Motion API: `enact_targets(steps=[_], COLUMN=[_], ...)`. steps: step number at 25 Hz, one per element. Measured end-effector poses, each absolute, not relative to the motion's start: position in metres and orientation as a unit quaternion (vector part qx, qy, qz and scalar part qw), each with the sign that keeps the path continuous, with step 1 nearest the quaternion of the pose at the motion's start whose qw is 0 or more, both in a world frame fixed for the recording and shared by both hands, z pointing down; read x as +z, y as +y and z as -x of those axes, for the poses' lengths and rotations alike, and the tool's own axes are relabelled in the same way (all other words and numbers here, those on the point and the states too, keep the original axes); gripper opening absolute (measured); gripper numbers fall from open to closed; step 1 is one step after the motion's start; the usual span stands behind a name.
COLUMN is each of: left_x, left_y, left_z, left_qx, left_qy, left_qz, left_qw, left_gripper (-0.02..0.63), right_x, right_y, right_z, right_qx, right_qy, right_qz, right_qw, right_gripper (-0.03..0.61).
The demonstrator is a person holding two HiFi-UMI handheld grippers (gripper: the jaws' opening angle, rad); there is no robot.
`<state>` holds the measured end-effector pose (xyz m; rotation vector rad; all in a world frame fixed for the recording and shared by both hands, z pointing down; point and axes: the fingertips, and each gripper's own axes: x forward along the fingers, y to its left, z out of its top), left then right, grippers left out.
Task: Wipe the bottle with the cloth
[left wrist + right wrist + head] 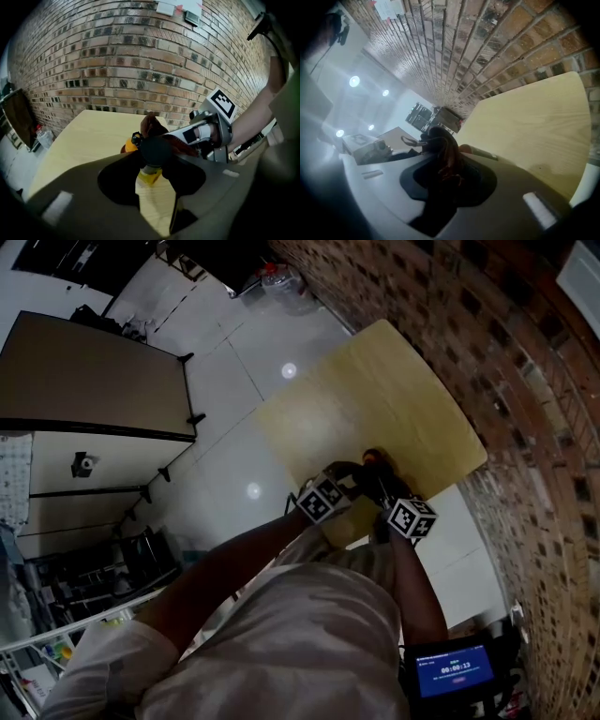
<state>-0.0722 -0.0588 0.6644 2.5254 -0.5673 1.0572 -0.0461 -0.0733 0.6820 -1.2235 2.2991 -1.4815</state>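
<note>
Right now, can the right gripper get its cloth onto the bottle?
Probably yes: the right gripper holds the cloth close beside the bottle, which the left gripper grips, and nothing seems to stand between them.

A: Any readable text?

B: Barely. Small blue-lit rectangular screen [454,670], bottom right of the head view. It has a line of white print on top, too small to read. Under that are white digits in clock form, looks like 00:00:13, last digits not certain.

A: The cubes?

B: Black-and-white square-marker cube at left [323,498] and the matching cube at right [411,517]. Coded patterns only, no letters or numbers.

A: Wall?

B: White paper sheets [178,5] on the brown brick wall [117,56], left gripper view. Print illegible.

A: Bottle?

B: Dark-capped bottle with a yellow label band [149,176]. The label is blurred, nothing readable.
</note>
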Motion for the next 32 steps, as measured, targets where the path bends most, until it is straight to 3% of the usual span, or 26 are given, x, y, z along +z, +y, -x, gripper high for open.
enact_targets(steps=[9, 15, 23, 29, 32], left_x=[0.670, 0.665, 0.672, 0.658, 0.644], left_y=[-0.062, -0.067, -0.056, -0.056, -0.058], left_z=[0.065, 0.069, 0.081, 0.091, 0.097], left_qx=[0.370, 0.365, 0.389, 0.404, 0.428], left_qy=[-0.227, -0.261, -0.228, -0.209, -0.184], left_qz=[-0.875, -0.864, -0.860, -0.873, -0.879], left_qw=[0.214, 0.228, 0.239, 0.173, 0.104], left_gripper=[0.184, 0.184, 0.209, 0.313, 0.327], right_x=[0.792, 0.815, 0.791, 0.780, 0.777], right_y=[-0.071, -0.073, -0.052, -0.019, -0.011], right_z=[0.044, 0.052, 0.022, 0.027, 0.026], right_qx=[-0.513, -0.531, -0.552, -0.563, -0.562], right_qy=[0.696, 0.701, 0.677, 0.677, 0.680], right_qz=[0.495, 0.449, 0.483, 0.474, 0.470], right_qw=[-0.086, -0.158, -0.056, -0.018, -0.017], right_gripper=[0.072, 0.074, 0.075, 0.075, 0.075])
